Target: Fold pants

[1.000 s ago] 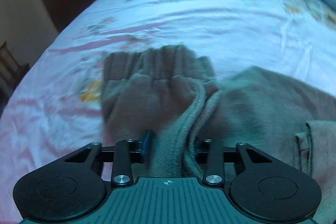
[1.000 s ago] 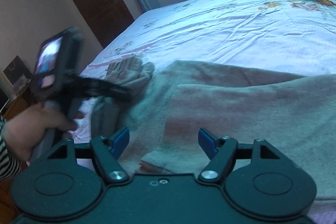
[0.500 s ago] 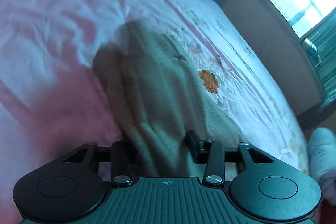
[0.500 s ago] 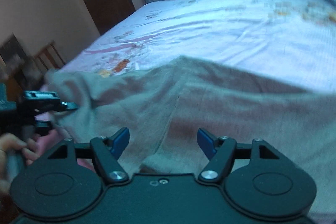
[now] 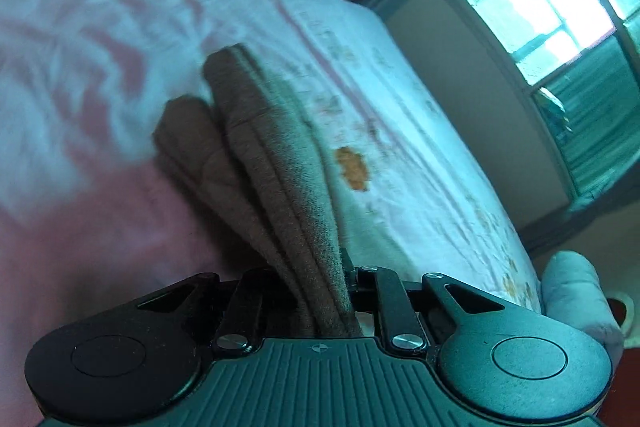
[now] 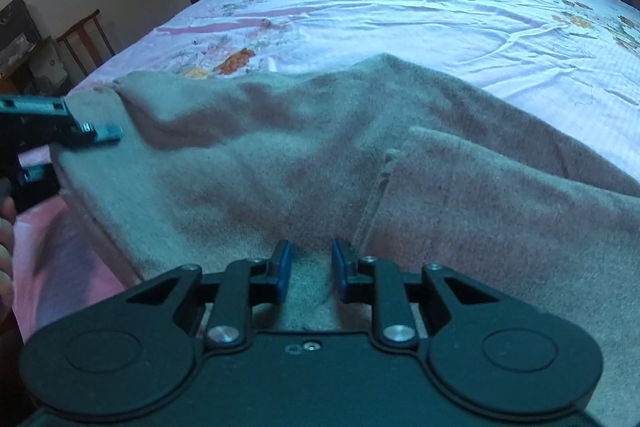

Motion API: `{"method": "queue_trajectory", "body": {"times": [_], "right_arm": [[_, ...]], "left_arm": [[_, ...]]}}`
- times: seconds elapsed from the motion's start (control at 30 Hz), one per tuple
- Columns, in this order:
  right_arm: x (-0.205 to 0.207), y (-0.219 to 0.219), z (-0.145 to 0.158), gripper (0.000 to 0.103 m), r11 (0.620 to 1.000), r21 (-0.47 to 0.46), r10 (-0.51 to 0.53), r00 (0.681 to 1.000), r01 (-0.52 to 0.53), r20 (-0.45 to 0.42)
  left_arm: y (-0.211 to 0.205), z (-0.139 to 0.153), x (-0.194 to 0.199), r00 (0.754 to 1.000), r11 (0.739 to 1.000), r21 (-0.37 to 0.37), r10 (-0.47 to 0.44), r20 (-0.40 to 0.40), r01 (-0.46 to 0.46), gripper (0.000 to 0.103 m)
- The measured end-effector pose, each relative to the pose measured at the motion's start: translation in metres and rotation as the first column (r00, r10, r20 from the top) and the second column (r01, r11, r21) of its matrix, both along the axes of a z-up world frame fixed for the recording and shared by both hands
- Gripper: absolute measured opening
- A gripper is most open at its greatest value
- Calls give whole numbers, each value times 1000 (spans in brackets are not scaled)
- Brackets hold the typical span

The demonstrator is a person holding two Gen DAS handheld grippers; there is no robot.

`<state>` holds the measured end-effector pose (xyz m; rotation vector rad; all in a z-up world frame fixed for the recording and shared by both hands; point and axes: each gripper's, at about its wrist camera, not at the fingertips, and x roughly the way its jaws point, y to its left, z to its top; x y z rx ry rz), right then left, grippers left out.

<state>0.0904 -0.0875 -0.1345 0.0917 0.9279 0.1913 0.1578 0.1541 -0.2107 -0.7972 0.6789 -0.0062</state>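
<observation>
Pants (image 6: 320, 163): grey-brown fleece, spread over your bedsheet (image 6: 400, 11), one layer overlapping toward 3 o'clock.
Left gripper (image 5: 320, 291): you have it pinched on a bunched pants edge.
Right gripper (image 6: 308, 267): blue pads nearly together, squeezing a fold at 6 o'clock.

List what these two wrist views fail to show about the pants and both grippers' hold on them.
- Left wrist view: the left gripper pads are buried in bunched pants; motion blur smears the bed sheet.
- Right wrist view: the right gripper pinches a fold, but how many layers is hidden by the cloth itself.
- Right wrist view: the pants run off the right edge, so their far end is unseen.
- Right wrist view: the left gripper is cut by the left edge.
</observation>
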Motion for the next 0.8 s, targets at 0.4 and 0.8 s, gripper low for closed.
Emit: {"method": "queue_trajectory", "body": {"times": [0.4,0.8], "right_arm": [[0,-5,1,25,996,84,-18,1000,18,-1],[-81,-123,27,44,861,407,-348,937,303,39]], "left_arm": [[-49,65,0,947,948,225,-268,179,226,15],[-229,92,-57,487,408,674,-870,81,616,15]]}}
